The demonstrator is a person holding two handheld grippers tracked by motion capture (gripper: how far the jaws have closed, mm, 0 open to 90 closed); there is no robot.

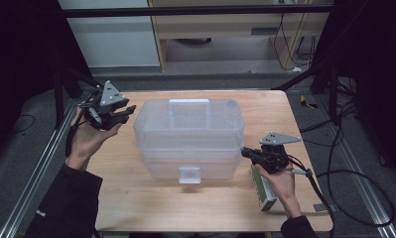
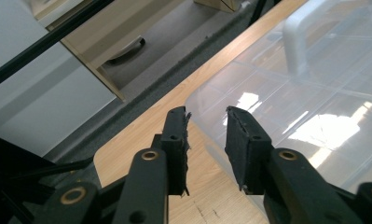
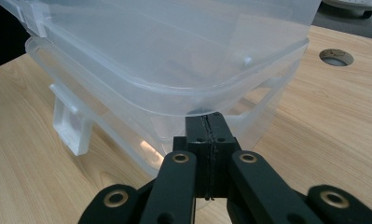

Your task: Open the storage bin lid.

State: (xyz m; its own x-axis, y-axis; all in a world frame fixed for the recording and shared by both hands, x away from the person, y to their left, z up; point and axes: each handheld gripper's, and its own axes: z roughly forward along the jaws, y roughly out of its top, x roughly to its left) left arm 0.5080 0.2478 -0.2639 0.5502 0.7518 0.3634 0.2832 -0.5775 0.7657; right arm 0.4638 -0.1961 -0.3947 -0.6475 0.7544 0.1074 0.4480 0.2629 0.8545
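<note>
A clear plastic storage box (image 1: 189, 139) with a white handle (image 1: 188, 103) and front latch (image 1: 189, 174) is seen at the middle of the wooden table (image 1: 136, 198); the left gripper (image 1: 127, 112) is held just beside the box's upper left corner, apart from it; in the left gripper view the jaws stand partly open with nothing between them; the right gripper (image 1: 245, 151) is placed at the box's right side, its tip against the lid's rim, the jaws closed pad to pad with nothing gripped; a green-and-white carton (image 1: 264, 192) lies under the right hand (image 1: 280, 179).
</note>
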